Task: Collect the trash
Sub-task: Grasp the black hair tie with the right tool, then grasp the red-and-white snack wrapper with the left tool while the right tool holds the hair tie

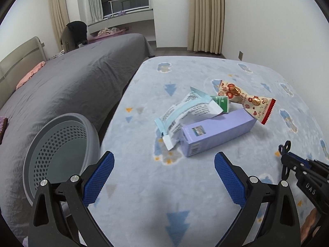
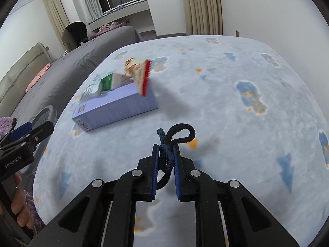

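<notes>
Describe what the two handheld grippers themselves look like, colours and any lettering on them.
Both are black plastic frames with silver pivot bolts and two fingers faced with blue textured pads. The left gripper carries white GenRobot.AI lettering on its side, seen from the right wrist view. The right gripper shows white letters DAS on its body. A bare hand with a purple knitted sleeve grips the left handle.

Trash pile mid-blanket [image 1: 205, 195]: purple box [image 1: 218, 132] lay nearest, snack wrapper [image 1: 246, 100] draped over its far end, green carton [image 1: 221, 103] + paper wrapper [image 1: 185, 113] packed behind. Open blanket in front & to right. Basket [image 1: 59, 148] stood at left edge, mouth unobstructed.
</notes>
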`<state>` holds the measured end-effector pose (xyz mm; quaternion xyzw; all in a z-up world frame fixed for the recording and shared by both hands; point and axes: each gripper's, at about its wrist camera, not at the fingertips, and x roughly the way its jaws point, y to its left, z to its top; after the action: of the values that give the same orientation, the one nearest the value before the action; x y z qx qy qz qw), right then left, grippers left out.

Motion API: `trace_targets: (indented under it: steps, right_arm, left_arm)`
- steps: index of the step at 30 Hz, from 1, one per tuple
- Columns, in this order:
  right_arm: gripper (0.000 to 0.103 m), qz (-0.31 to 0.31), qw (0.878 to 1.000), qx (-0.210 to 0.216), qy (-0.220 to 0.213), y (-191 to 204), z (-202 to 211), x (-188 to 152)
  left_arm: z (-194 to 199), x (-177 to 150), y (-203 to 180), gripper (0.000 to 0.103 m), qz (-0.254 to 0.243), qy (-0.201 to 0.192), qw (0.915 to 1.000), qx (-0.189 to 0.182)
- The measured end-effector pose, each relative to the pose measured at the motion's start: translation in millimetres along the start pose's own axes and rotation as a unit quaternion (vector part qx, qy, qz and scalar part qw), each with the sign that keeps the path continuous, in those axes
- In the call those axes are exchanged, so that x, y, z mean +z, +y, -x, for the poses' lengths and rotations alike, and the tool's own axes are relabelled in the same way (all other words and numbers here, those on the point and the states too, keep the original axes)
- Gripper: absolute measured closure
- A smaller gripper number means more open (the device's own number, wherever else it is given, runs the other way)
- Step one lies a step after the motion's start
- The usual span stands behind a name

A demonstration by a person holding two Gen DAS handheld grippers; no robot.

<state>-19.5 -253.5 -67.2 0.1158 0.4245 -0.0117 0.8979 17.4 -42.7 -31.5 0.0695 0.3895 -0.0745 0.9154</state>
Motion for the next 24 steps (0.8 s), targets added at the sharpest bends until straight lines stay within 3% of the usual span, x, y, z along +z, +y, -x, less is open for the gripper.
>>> trace_targets:
  steps: [11,24]
  right_arm:
    - [0.089,-0.039,0.999,0.011,-0.013,-69,1,9]
    - [0.089,-0.087,0.994,0.060,-0.013,-111,0,6]
  left_arm:
    - [-1,26,-72,0.007,-0.007,-0.025,0.9995,-0.019]
    - [-44,41,-137,0.007,-0.035,-0.015,0.9993,0.002]
